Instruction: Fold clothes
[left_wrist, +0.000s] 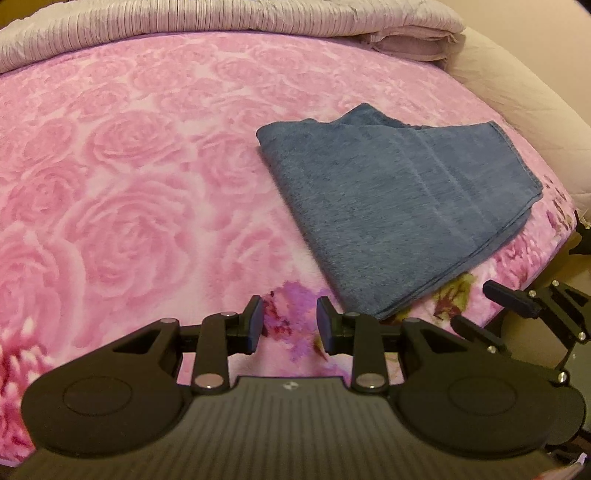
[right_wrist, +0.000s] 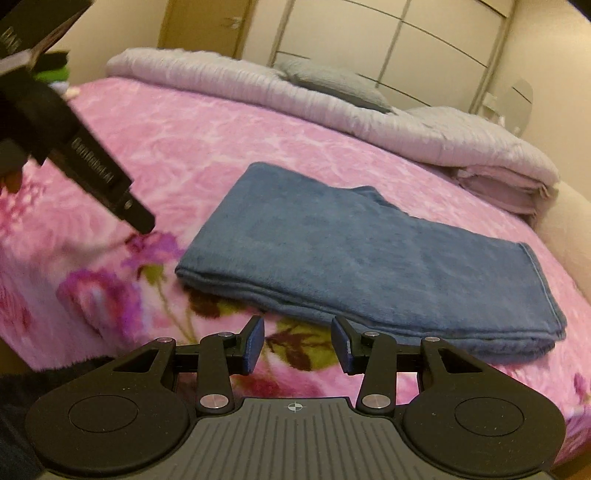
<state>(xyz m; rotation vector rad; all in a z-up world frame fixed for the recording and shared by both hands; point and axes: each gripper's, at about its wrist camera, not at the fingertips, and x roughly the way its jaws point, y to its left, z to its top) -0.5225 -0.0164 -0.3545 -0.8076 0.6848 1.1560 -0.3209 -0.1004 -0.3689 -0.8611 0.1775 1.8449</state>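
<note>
Pink rose-printed bedding (left_wrist: 129, 155) covers the bed you are working on, with a pale ribbed quilt (right_wrist: 236, 77) bunched along the far edge and cupboard doors behind it in the right wrist view. Your task piece, the blue cloth (right_wrist: 354, 254), lies flat on that bedding near the front edge of the bed, just ahead of both tools; it also shows in the left wrist view (left_wrist: 399, 206). It looks well along: you can see several stacked hemmed layers at its near edge, so it has been folded more than once into a long rectangle. One upper layer sits skewed, leaving a diagonal ridge and a peaked corner at the far side, so the edges do not line up cleanly. By my reading you have a further fold across its length left, or at least a squaring-up of that crooked layer. The fabric looks soft, napped and fairly thick, likely to hold a crease loosely. Your left gripper (left_wrist: 290, 325) hovers over bare bedding beside the cloth's near corner, jaws apart and empty. Your right gripper (right_wrist: 298, 343) hangs just short of the cloth's near edge, jaws likewise apart, gripping nothing.
</note>
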